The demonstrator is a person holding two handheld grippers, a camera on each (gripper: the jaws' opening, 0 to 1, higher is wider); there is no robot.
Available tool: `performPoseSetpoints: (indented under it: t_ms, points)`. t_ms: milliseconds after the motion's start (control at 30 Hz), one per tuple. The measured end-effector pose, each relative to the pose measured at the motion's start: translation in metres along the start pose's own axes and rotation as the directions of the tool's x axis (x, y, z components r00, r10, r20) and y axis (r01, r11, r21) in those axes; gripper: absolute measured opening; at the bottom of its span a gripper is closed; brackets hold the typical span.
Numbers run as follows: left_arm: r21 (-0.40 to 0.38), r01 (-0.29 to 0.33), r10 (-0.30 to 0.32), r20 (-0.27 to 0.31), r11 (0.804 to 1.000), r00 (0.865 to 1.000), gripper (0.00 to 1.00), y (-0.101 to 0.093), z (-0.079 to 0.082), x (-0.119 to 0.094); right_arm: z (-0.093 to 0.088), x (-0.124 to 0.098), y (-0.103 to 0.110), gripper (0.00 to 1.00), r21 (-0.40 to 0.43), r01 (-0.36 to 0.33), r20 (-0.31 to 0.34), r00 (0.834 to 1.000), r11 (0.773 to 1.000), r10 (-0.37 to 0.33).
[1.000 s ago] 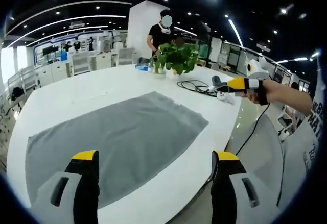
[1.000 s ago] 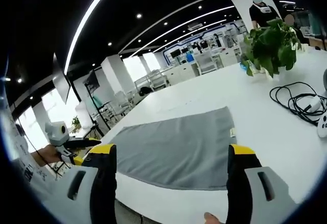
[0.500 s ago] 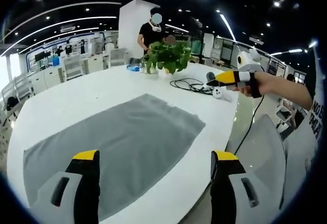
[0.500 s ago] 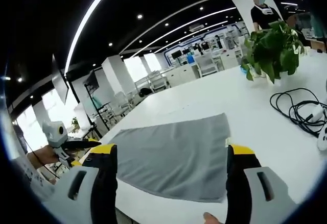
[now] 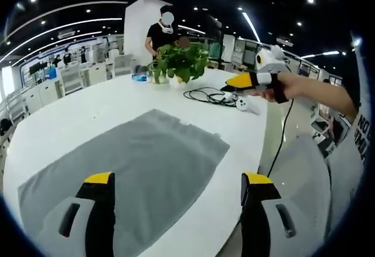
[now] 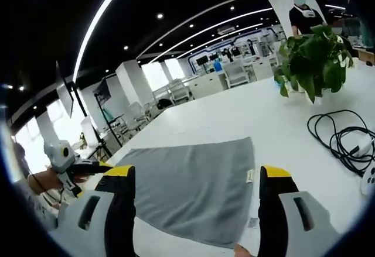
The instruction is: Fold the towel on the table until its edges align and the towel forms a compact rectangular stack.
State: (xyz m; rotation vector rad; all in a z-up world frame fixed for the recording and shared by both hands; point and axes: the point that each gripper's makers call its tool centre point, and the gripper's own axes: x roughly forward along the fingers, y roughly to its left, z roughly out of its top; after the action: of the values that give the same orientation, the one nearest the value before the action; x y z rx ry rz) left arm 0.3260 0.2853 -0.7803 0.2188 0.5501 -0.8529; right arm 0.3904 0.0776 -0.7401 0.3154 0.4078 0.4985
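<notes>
One grey towel (image 5: pixel 129 175) lies flat and unfolded across the lower middle of the white counter (image 5: pixel 76 108). Both tongs, left (image 5: pixel 176 181) and right (image 6: pixel 196 175), hover above it, spread apart and empty. A pinch catching just one corner would likely drag the cloth askew. Beyond sit one potted plant (image 6: pixel 313 58) and one coiled black cable (image 6: pixel 340 140).

A: What lies under the left gripper (image 5: pixel 179 189)?
B: A grey towel (image 5: pixel 129 163), spread flat on the white table (image 5: pixel 76 110). The jaws stand wide apart above its near edge, holding nothing.
A: And farther away?
B: The right gripper (image 5: pixel 231 83) is in the air near a black cable (image 5: pixel 205 95), a potted plant (image 5: pixel 177 64) behind.
</notes>
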Motion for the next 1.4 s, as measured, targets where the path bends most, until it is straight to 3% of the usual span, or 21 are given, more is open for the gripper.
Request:
performPoseSetpoints:
  t_ms: [433, 533, 767, 933, 1267, 1400]
  points:
    - [0.043, 0.094, -0.092, -0.029, 0.995, 0.995, 0.9, -0.018, 0.007, 0.046, 0.014, 0.031, -0.026, 0.87, -0.024, -0.009, -0.017, 1.0, 1.0, 0.009]
    - [-0.035, 0.165, -0.164, 0.02, 0.986, 0.986, 0.89, -0.032, 0.016, 0.057, 0.017, 0.038, -0.03, 0.86, -0.033, -0.008, -0.013, 1.0, 0.999, 0.008]
    - [-0.026, 0.229, -0.228, 0.036, 0.973, 0.973, 0.87, -0.051, 0.027, 0.081, 0.023, 0.055, -0.04, 0.84, -0.054, -0.012, -0.006, 1.0, 0.998, 0.012]
    - [0.074, 0.247, -0.247, -0.014, 0.966, 0.969, 0.84, -0.065, 0.025, 0.101, 0.032, 0.066, -0.049, 0.8, -0.054, -0.005, 0.024, 1.0, 0.999, 0.007]
    - [0.23, 0.28, -0.268, -0.081, 0.932, 0.96, 0.75, -0.092, 0.02, 0.137, 0.031, 0.098, -0.06, 0.75, -0.101, -0.03, -0.017, 0.999, 0.994, 0.028]
    - [0.29, 0.277, -0.247, -0.134, 0.916, 0.96, 0.7, -0.097, 0.01, 0.148, 0.029, 0.11, -0.067, 0.7, -0.093, -0.026, -0.026, 0.999, 0.995, 0.023]
